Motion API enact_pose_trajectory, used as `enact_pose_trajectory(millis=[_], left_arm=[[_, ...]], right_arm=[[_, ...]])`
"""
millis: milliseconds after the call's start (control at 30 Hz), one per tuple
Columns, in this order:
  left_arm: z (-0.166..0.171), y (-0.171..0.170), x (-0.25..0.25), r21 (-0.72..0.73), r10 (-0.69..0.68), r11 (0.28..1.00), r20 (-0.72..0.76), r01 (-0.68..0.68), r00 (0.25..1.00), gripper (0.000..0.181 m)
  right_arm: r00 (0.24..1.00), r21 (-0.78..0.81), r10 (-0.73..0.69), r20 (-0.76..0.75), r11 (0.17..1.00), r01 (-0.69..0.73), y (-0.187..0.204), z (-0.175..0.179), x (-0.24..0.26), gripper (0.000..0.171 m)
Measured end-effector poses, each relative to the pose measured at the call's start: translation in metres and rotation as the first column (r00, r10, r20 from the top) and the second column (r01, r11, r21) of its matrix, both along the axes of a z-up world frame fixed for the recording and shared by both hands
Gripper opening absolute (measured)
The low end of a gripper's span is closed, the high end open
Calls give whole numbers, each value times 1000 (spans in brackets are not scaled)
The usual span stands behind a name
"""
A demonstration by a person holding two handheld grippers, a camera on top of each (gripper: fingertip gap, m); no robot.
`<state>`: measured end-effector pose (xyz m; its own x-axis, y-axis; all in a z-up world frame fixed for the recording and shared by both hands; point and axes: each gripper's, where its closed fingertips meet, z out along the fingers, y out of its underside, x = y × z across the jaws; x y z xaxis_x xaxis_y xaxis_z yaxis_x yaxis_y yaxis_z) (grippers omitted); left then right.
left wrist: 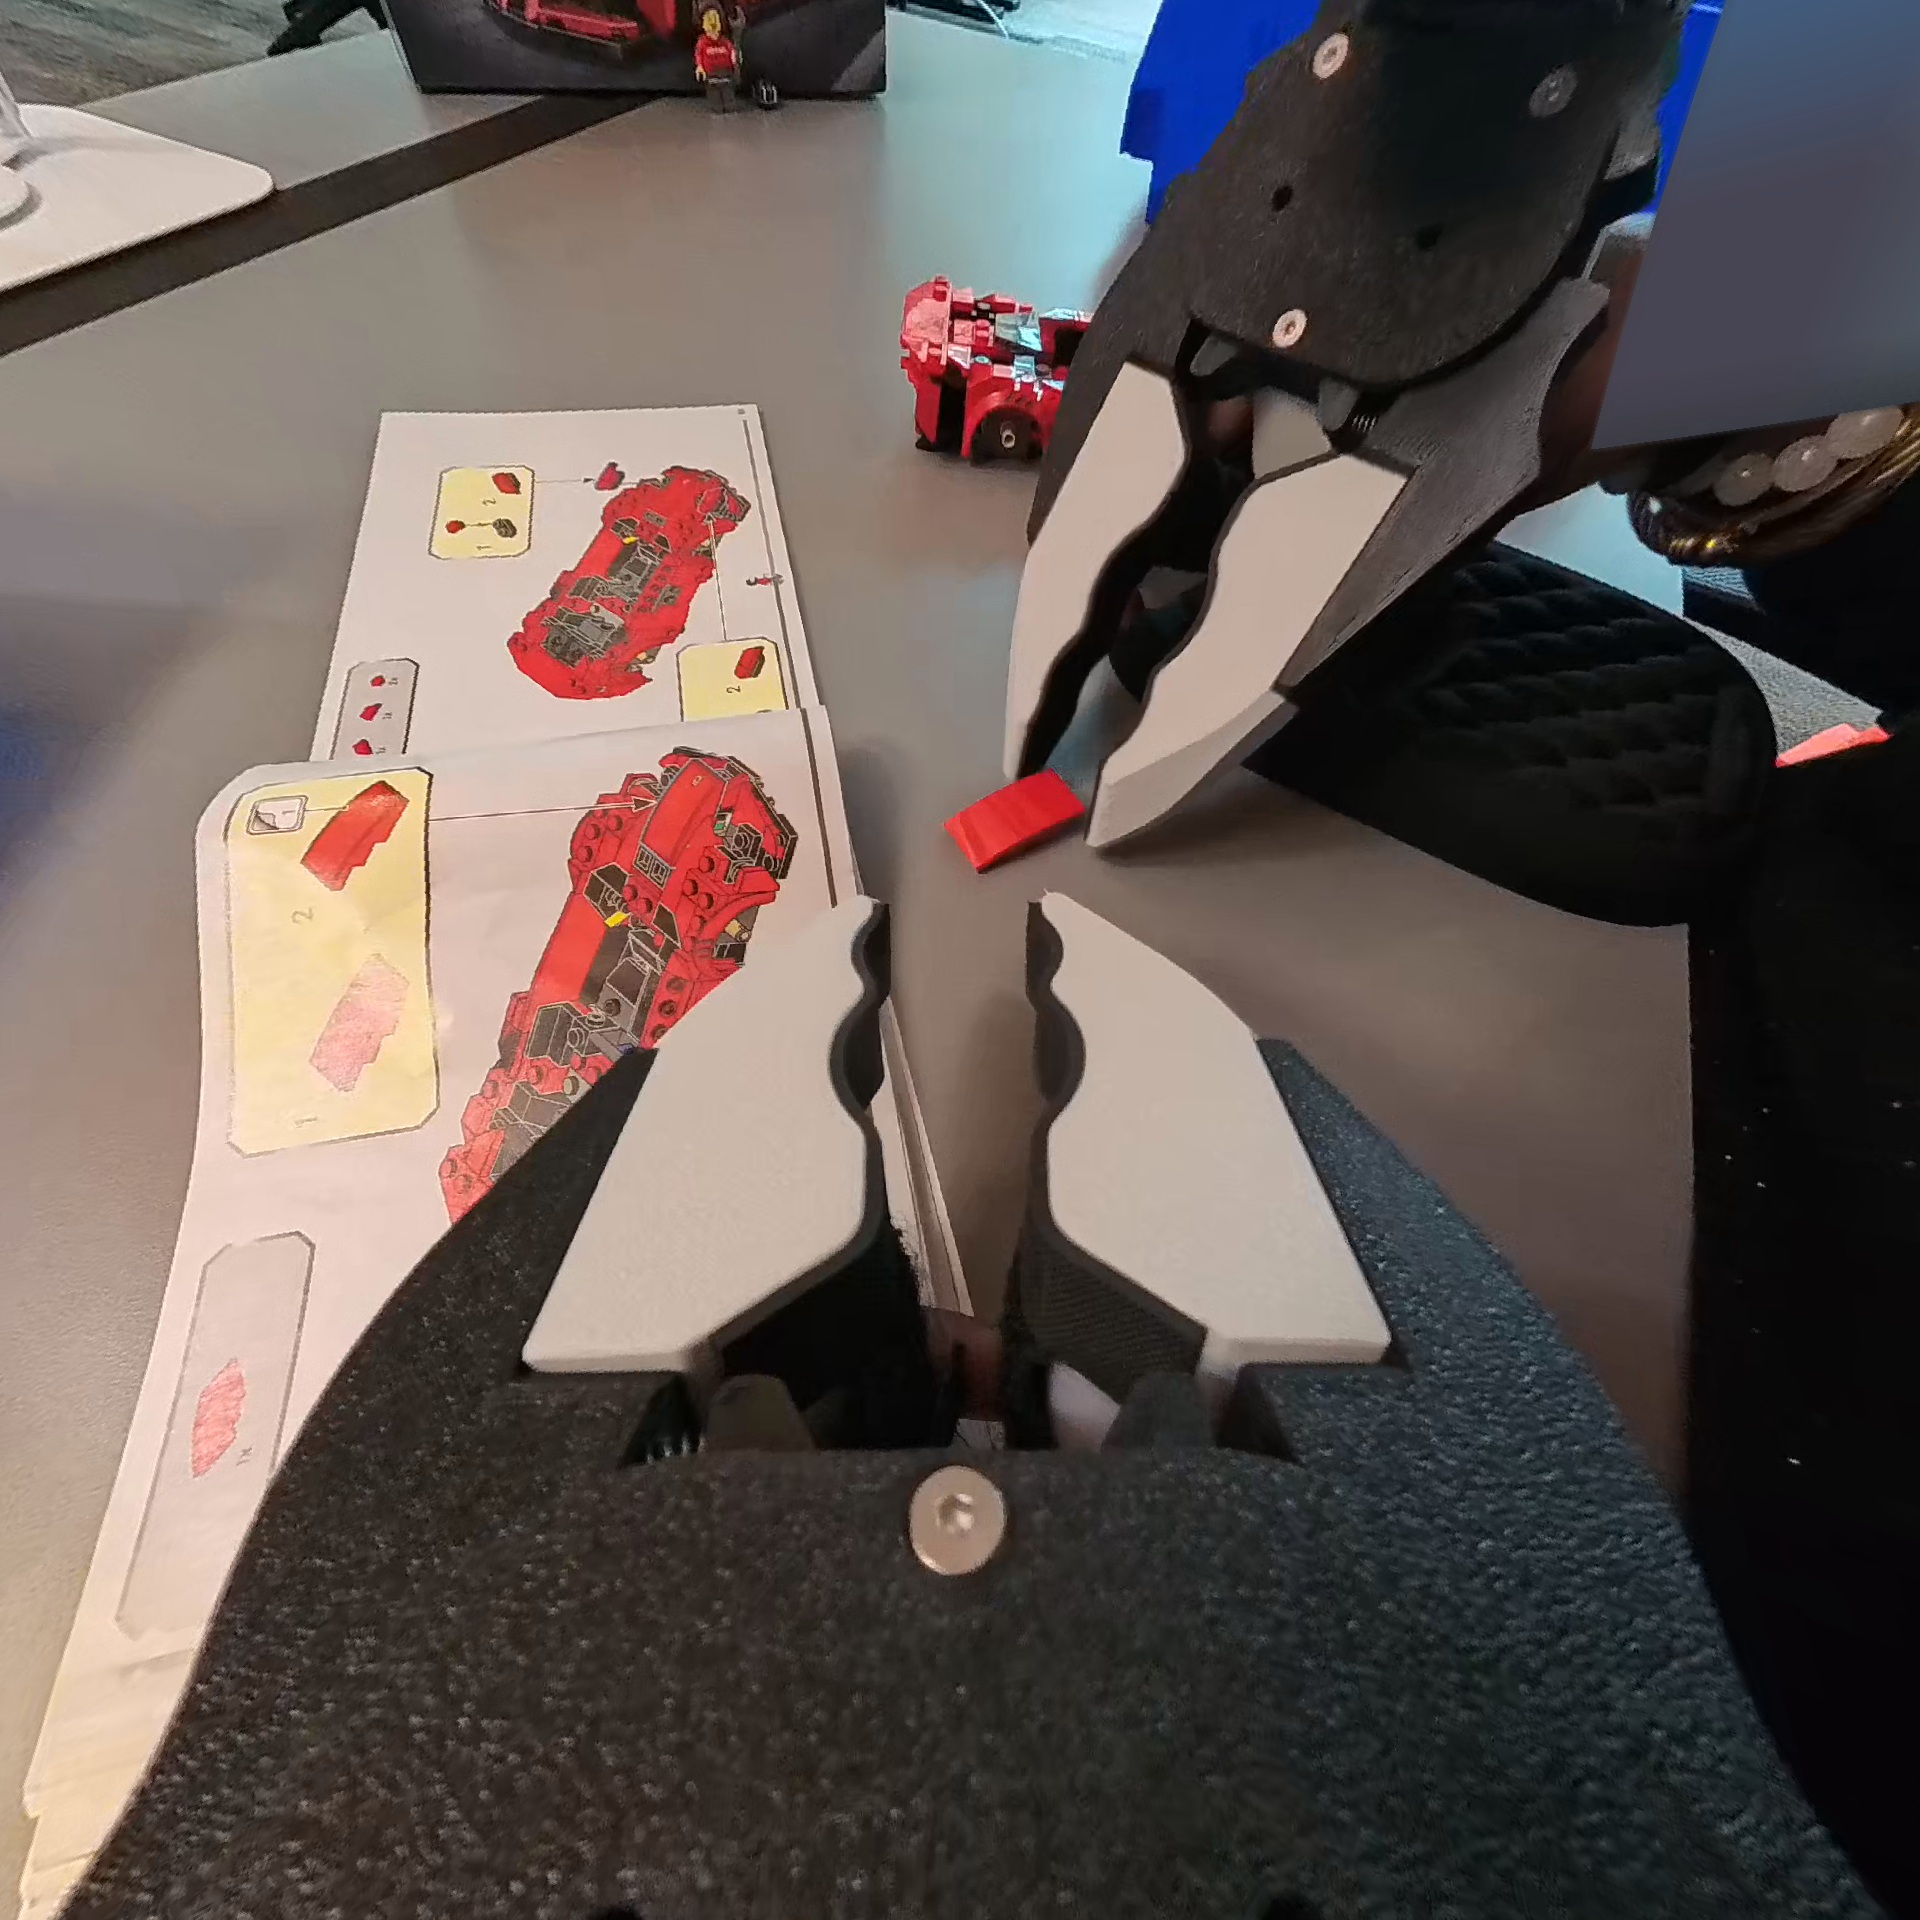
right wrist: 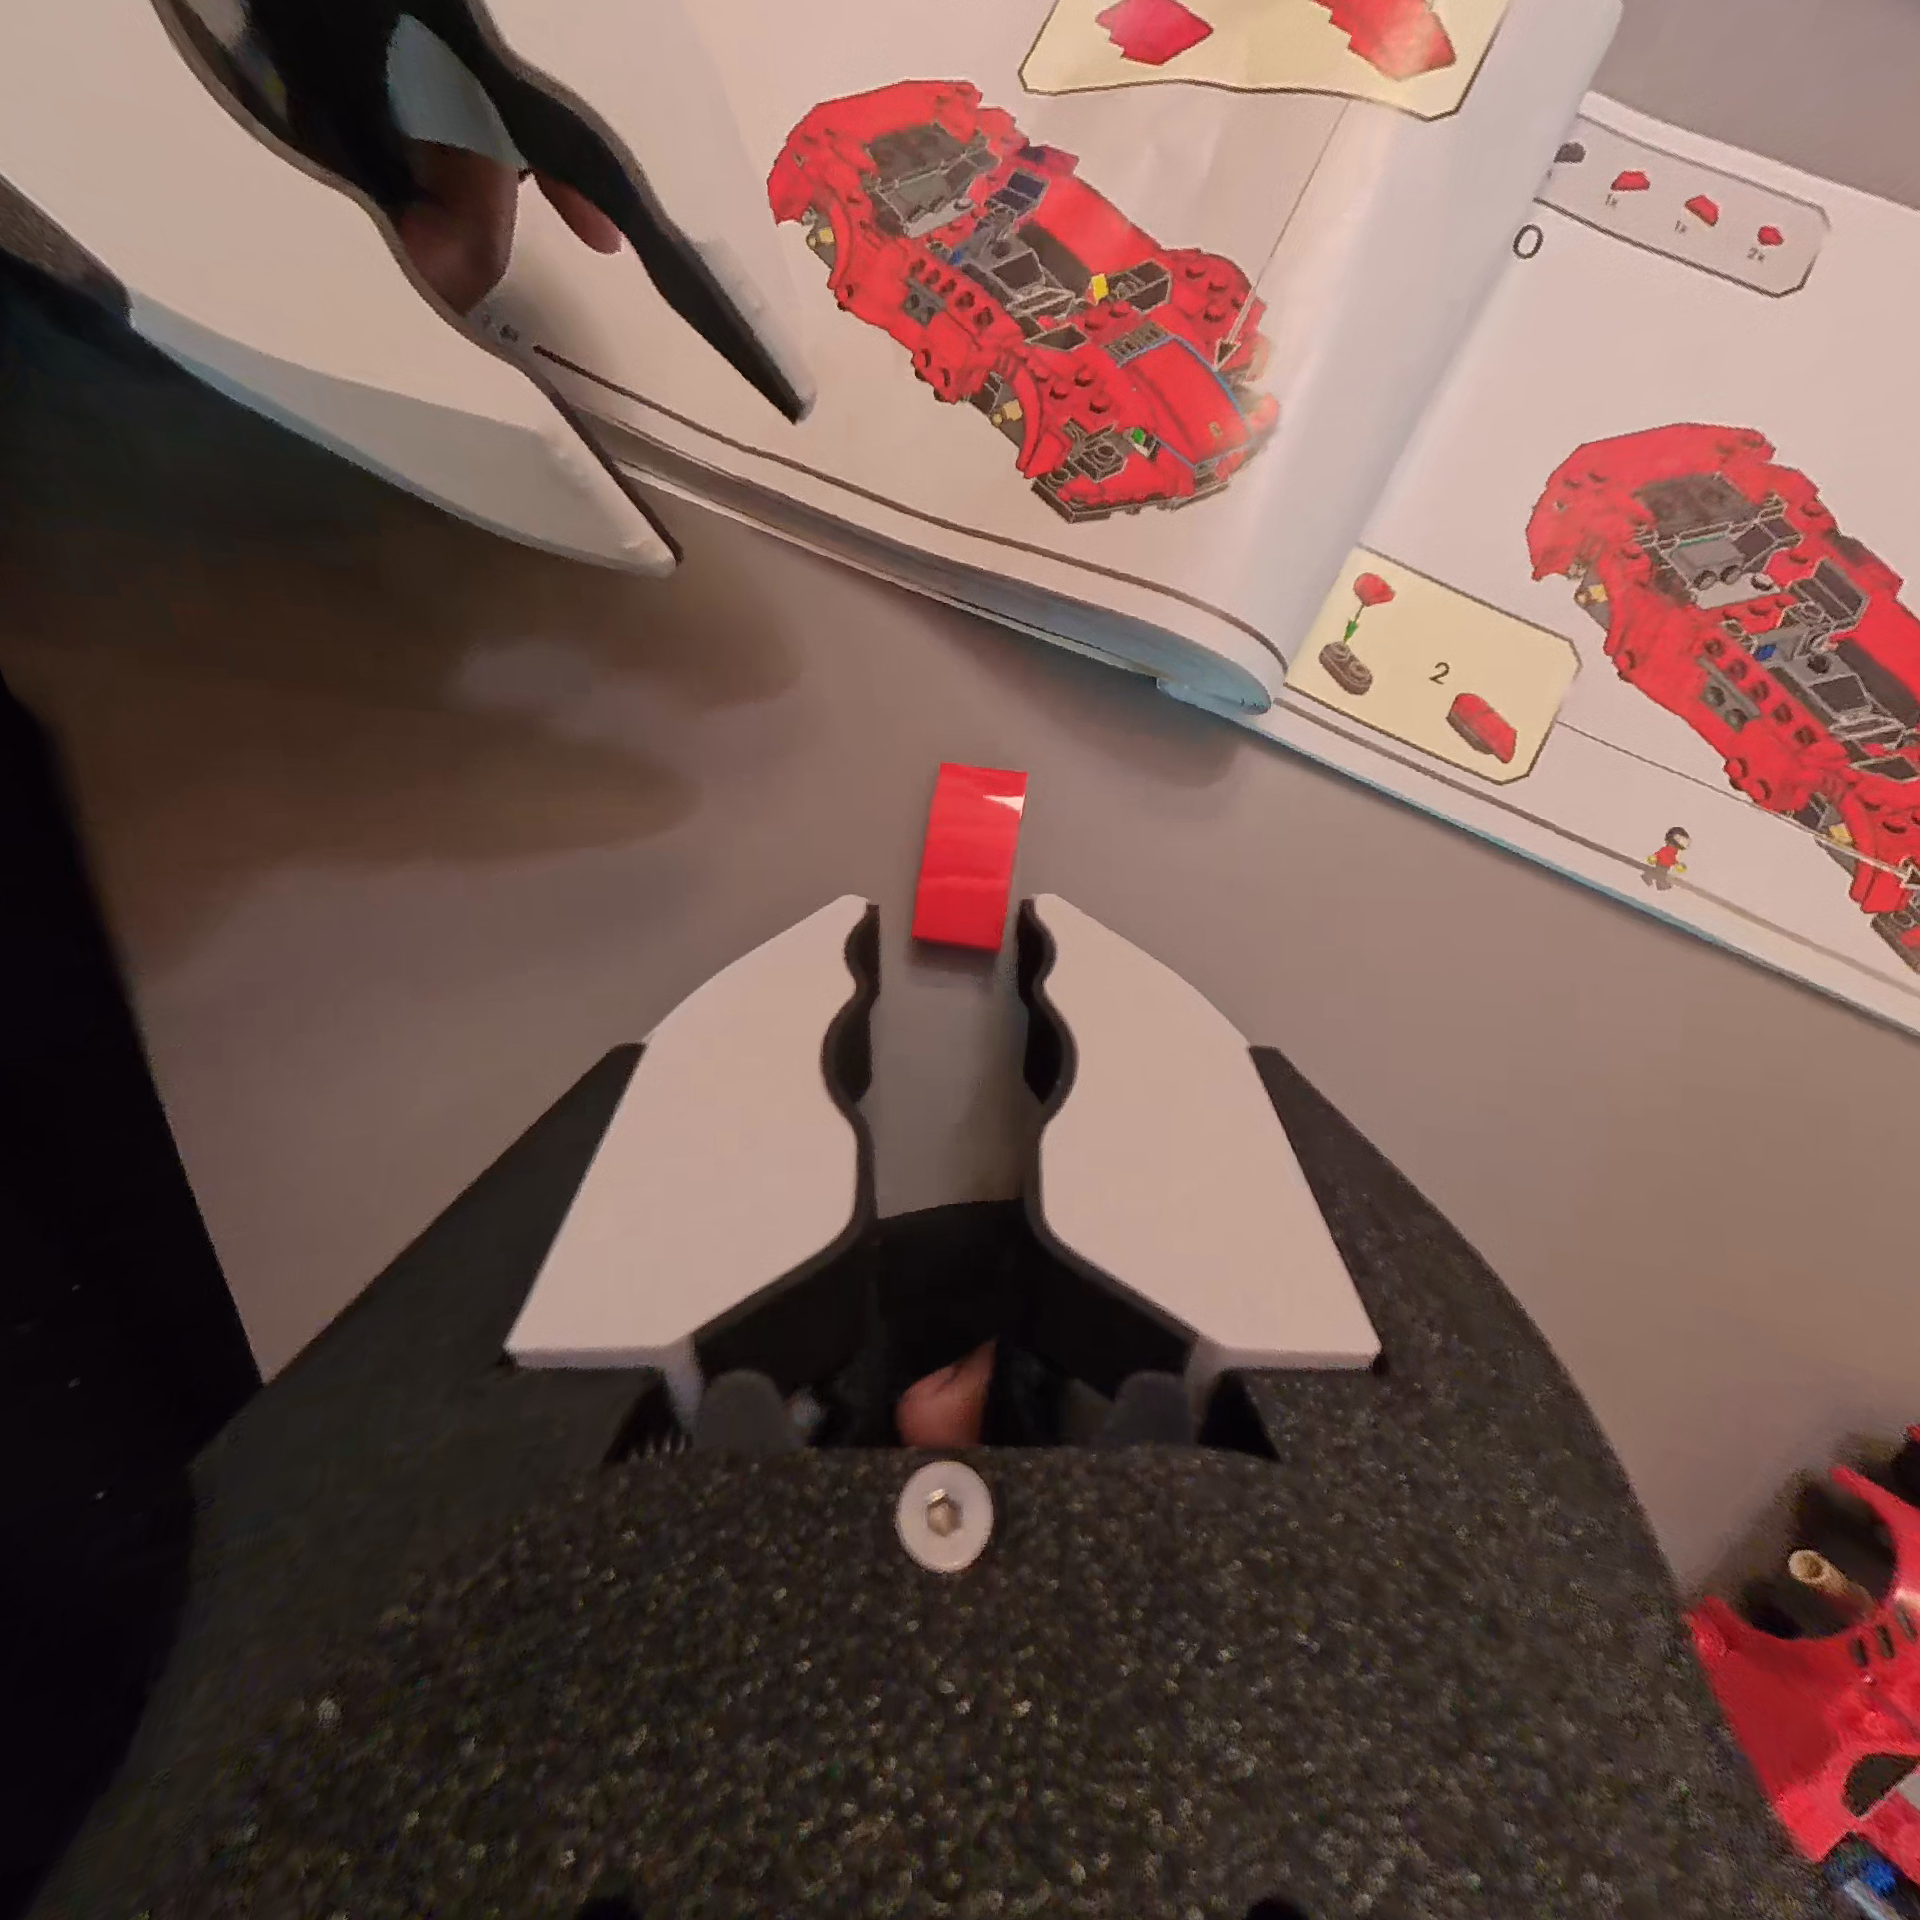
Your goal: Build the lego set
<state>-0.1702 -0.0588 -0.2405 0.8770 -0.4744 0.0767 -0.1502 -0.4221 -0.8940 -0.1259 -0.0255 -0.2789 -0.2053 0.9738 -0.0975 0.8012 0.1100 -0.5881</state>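
A small red curved brick (right wrist: pixel 968 852) lies flat on the grey table (right wrist: pixel 520 831). My right gripper (right wrist: pixel 948 909) is open, its tips on either side of the brick's near end without gripping it. In the left wrist view the right gripper (left wrist: pixel 1065 800) comes down from the upper right onto the same brick (left wrist: pixel 1003 821). My left gripper (left wrist: pixel 961 904) is open and empty, just short of the brick, partly over the instruction booklet (left wrist: pixel 582 665). It also shows in the right wrist view (right wrist: pixel 727 478) at the upper left. The partly built red car (left wrist: pixel 982 364) stands farther back.
The open booklet (right wrist: pixel 1351 468) lies left of the brick. The set's box (left wrist: pixel 644 42) and a minifigure (left wrist: pixel 717 57) stand at the far table edge. A white base (left wrist: pixel 114 187) sits far left. Another small red piece (left wrist: pixel 1829 743) lies at the right, by black mesh fabric (left wrist: pixel 1507 727).
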Motion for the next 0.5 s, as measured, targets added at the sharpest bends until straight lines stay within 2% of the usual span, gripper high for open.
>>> enact_pose_trajectory(millis=[33, 200, 367, 500], left_arm=[[0, 0, 0, 0, 1, 1000, 3, -1, 1000, 25], [-3, -1, 3, -19, -19, 1000, -12, 19, 1000, 26], [-18, -5, 17, -99, -122, 989, -122, 110, 985, 37], [-22, -3, 22, -131, -145, 984, -165, 124, 976, 41]], right_arm=[[1000, 8, 17, 7, 1000, -18, -1, 0, 0, 18], [974, 3, 222, 46, 975, -222, -11, 1, 6, 18], [882, 17, 463, 91, 885, -466, -18, 0, 13, 18], [874, 38, 476, 101, 876, -481, -10, 6, 11, 29]])
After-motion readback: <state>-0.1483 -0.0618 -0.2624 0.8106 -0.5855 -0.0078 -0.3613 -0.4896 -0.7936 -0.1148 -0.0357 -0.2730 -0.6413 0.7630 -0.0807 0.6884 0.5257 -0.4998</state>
